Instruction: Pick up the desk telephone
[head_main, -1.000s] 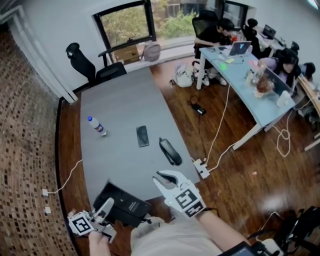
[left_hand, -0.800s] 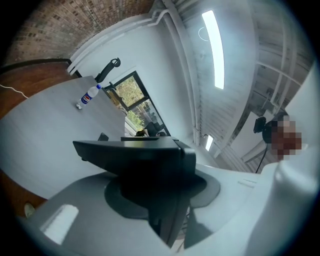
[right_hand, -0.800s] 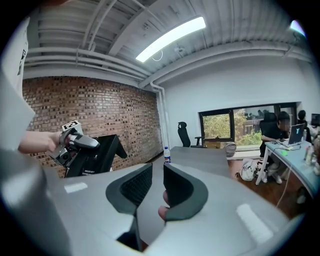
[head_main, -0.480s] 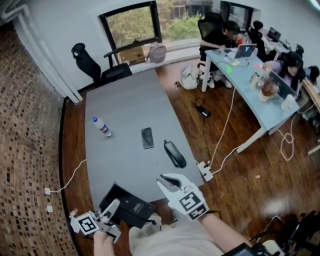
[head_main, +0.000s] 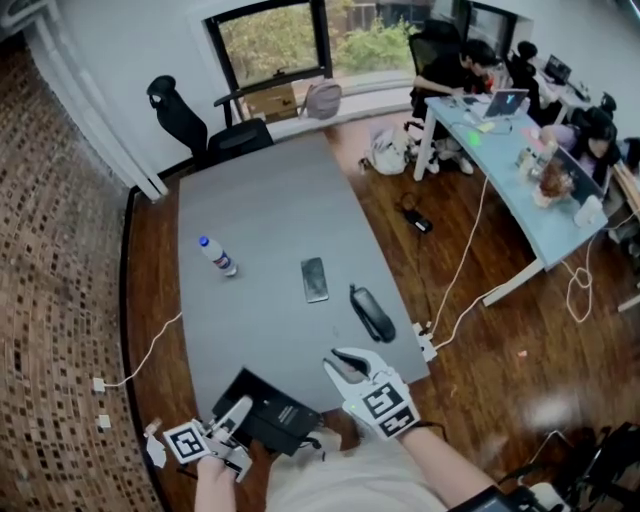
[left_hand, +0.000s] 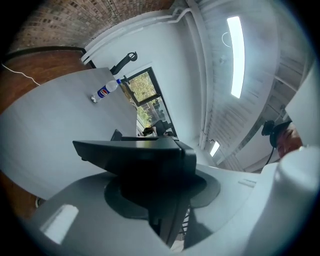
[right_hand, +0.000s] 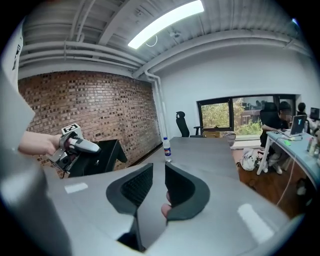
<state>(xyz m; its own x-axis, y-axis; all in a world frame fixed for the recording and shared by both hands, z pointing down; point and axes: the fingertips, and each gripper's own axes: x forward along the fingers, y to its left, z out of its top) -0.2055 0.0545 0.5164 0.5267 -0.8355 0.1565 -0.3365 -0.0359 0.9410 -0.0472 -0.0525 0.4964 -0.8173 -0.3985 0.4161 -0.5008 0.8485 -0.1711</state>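
The desk telephone (head_main: 272, 412) is a flat black wedge-shaped body with small white print, at the near end of the grey table (head_main: 262, 195). My left gripper (head_main: 238, 410) is shut on its left edge; in the left gripper view the black body (left_hand: 135, 155) fills the space between the jaws. The right gripper view shows that grip from the side, with the left gripper (right_hand: 82, 146) clamped on the telephone (right_hand: 102, 157). My right gripper (head_main: 346, 366) hovers over the table's near right corner, open with a narrow gap (right_hand: 159, 186) and nothing in it.
Farther up the table lie a black oblong case-like object (head_main: 371, 313), a dark smartphone (head_main: 314, 279) and a plastic bottle (head_main: 220, 256). A black office chair (head_main: 190, 125) stands at the far end. People work at a light blue desk (head_main: 520, 170) to the right; cables cross the wood floor.
Both grippers have sunk a little and shifted along the table's near end. The left one still grips the telephone, and the head view has drifted left.
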